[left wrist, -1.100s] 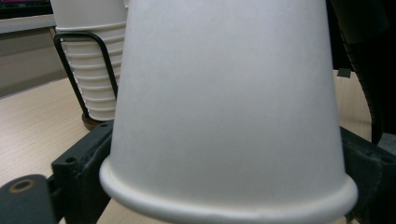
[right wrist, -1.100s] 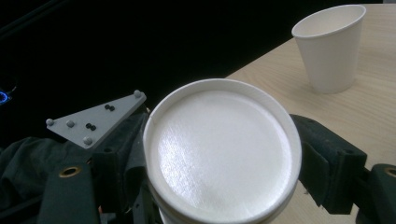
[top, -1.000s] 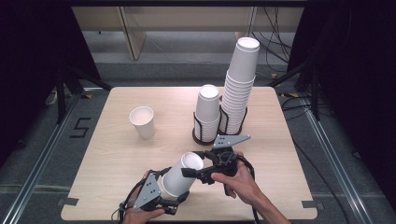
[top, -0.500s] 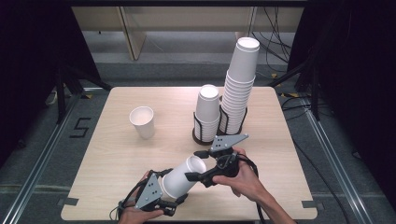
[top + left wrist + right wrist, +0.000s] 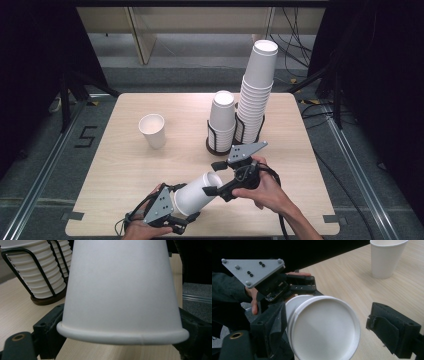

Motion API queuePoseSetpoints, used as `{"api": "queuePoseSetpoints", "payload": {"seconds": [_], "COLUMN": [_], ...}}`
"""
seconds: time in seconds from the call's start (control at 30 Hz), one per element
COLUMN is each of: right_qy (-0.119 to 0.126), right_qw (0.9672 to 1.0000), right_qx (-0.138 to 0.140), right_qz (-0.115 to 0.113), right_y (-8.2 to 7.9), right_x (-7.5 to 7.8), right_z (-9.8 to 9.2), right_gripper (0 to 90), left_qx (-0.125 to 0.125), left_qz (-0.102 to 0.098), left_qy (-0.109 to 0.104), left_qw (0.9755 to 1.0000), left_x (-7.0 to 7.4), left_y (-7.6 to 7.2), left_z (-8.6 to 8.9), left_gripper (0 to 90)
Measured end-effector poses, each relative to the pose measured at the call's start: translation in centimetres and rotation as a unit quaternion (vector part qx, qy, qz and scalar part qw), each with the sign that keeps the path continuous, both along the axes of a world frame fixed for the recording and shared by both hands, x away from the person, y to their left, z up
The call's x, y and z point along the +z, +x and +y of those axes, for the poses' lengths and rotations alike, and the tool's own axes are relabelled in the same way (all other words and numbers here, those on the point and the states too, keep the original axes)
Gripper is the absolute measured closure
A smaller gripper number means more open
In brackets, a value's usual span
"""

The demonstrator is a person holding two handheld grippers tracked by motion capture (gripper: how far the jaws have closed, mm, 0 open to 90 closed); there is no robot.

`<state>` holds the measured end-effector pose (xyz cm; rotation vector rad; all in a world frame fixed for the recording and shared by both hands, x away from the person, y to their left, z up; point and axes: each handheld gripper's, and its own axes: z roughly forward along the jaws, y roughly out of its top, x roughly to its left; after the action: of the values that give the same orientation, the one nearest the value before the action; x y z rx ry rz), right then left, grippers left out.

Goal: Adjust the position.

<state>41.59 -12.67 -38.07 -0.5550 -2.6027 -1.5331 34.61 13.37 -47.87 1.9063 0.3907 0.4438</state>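
Closing jaws: our left gripper (image 5: 182,210), at the lower left of the high view, has just been drawing its jaws in, and they now pinch the cup (image 5: 196,194) near its rim.
Cup place: it lies tipped over above the near edge of the table (image 5: 115,165), base aimed at the upper right, mouth toward our left hand.
Change in tilt: a second ago the cup stood steeper; now it leans further toward the right gripper (image 5: 216,178).
Right gripper: we see its jaws spread on either side of the cup's base; one pad sits just beside the wall, the other stands well apart, so nothing is pinched yet.
Cup count: in the right gripper view we make out layered edges near the base, perhaps nested cups; we cannot tell for sure.
Meaning: we judge the firmer left hold anchors the cup so the right jaws can close on the base end and pull.
Others: lone cup (image 5: 152,130) and racked stacks (image 5: 221,120) sit far off, upper middle.
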Motion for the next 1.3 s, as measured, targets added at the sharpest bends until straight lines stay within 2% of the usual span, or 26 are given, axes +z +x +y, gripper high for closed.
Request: {"api": "queuePoseSetpoints", "payload": {"seconds": [0.03, 0.07, 0.1, 0.17, 0.23, 0.27, 0.33, 0.37, 0.43, 0.47, 0.6, 0.7, 0.73, 0.77, 0.83, 0.87, 0.9, 0.93, 0.97, 1.07, 1.1, 1.13, 1.17, 1.2, 1.27, 1.3], "right_qy": [-0.003, -0.005, -0.009, -0.023, -0.037, -0.049, -0.073, -0.082, -0.104, -0.114, -0.146, -0.175, -0.181, -0.190, -0.206, -0.218, -0.224, -0.230, -0.239, -0.268, -0.283, -0.289, -0.298, -0.302, -0.310, -0.317], "right_qw": [0.9999, 0.9999, 0.9998, 0.9996, 0.9984, 0.9973, 0.9947, 0.9933, 0.9908, 0.9893, 0.9824, 0.9748, 0.9728, 0.9702, 0.9655, 0.9629, 0.9605, 0.9562, 0.9531, 0.9446, 0.9388, 0.9334, 0.9300, 0.9272, 0.9231, 0.9198], "right_qx": [0.008, 0.007, 0.009, 0.011, 0.023, 0.029, 0.042, 0.045, 0.057, 0.060, 0.086, 0.105, 0.110, 0.117, 0.127, 0.126, 0.130, 0.145, 0.147, 0.151, 0.151, 0.163, 0.165, 0.169, 0.176, 0.178], "right_qz": [-0.011, -0.008, -0.017, -0.016, -0.036, -0.045, -0.060, -0.068, -0.065, -0.068, -0.079, -0.091, -0.093, -0.093, -0.096, -0.098, -0.101, -0.110, -0.113, -0.114, -0.124, -0.135, -0.138, -0.143, -0.145, -0.148], "right_y": [0.1, 0.0, 0.0, -0.3, -0.4, -0.6, -1.0, -1.0, -1.3, -1.4, -1.8, -2.2, -2.3, -2.4, -2.6, -2.8, -2.9, -2.9, -3.0, -3.5, -3.6, -3.5, -3.6, -3.7, -3.8, -3.9], "right_x": [0.1, 0.1, 0.2, 0.5, 0.8, 0.9, 0.9, 0.9, 0.7, 0.6, 0.2, -0.2, -0.3, -0.5, -0.8, -1.0, -1.2, -1.4, -1.5, -2.0, -2.1, -2.3, -2.4, -2.6, -2.9, -3.1], "right_z": [-0.1, -0.1, -0.2, -0.2, -0.1, 0.0, 0.2, 0.2, 0.5, 0.6, 1.2, 1.7, 1.8, 2.0, 2.2, 2.4, 2.6, 2.9, 3.0, 3.5, 3.6, 3.8, 3.9, 4.1, 4.4, 4.5], "right_gripper": [16.2, 16.2, 16.2, 16.3, 16.6, 16.6, 16.9, 17.0, 17.1, 17.1, 17.8, 19.1, 19.9, 19.9, 19.7, 19.6, 19.4, 19.3, 19.3, 18.9, 18.2, 18.0, 18.1, 18.3, 18.6, 18.0], "left_qx": [-0.005, -0.003, -0.007, -0.004, -0.008, -0.010, -0.015, -0.014, -0.020, -0.023, -0.035, -0.045, -0.049, -0.051, -0.058, -0.057, -0.064, -0.063, -0.065, -0.071, -0.073, -0.071, -0.074, -0.079, -0.076, -0.079], "left_qz": [0.002, 0.001, 0.005, 0.006, 0.009, 0.011, 0.013, 0.016, 0.018, 0.012, 0.014, 0.018, 0.016, 0.019, 0.019, 0.020, 0.019, 0.018, 0.015, 0.018, 0.014, 0.020, 0.023, 0.021, 0.017, 0.021], "left_qy": [-0.001, 0.013, 0.021, 0.027, 0.042, 0.041, 0.064, 0.065, 0.076, 0.093, 0.121, 0.130, 0.142, 0.141, 0.159, 0.157, 0.166, 0.164, 0.175, 0.185, 0.190, 0.180, 0.182, 0.192, 0.185, 0.183], "left_qw": [1.0000, 0.9999, 0.9997, 0.9996, 0.9990, 0.9990, 0.9977, 0.9977, 0.9968, 0.9953, 0.9919, 0.9903, 0.9885, 0.9886, 0.9854, 0.9857, 0.9839, 0.9842, 0.9823, 0.9800, 0.9790, 0.9809, 0.9803, 0.9779, 0.9796, 0.9796], "left_x": [-0.1, 0.0, 0.1, 0.0, 0.1, 0.0, 0.2, 0.1, 0.0, 0.0, 0.0, 0.1, 0.2, 0.2, 0.4, 0.4, 0.5, 0.4, 0.5, 0.6, 0.6, 0.5, 0.5, 0.6, 0.5, 0.5], "left_y": [0.1, 0.0, 0.1, 0.1, 0.2, 0.3, 0.3, 0.2, 0.1, 0.2, -0.2, -0.4, -0.4, -0.5, -0.5, -0.6, -0.6, -0.6, -0.6, -0.8, -0.7, -0.9, -0.9, -0.9, -1.0, -1.0], "left_z": [-0.1, 0.0, 0.1, 0.0, 0.1, -0.1, 0.0, -0.1, -0.2, -0.3, -0.8, -1.0, -1.0, -1.1, -1.0, -1.1, -1.1, -1.2, -1.2, -1.3, -1.3, -1.5, -1.5, -1.4, -1.6, -1.6], "left_gripper": [11.9, 11.9, 11.8, 11.8, 11.8, 11.8, 11.8, 11.8, 11.8, 11.8, 11.9, 12.0, 12.0, 12.0, 12.0, 12.1, 12.1, 12.2, 12.2, 12.2, 12.2, 12.2, 12.1, 12.1, 12.1, 12.1]}}
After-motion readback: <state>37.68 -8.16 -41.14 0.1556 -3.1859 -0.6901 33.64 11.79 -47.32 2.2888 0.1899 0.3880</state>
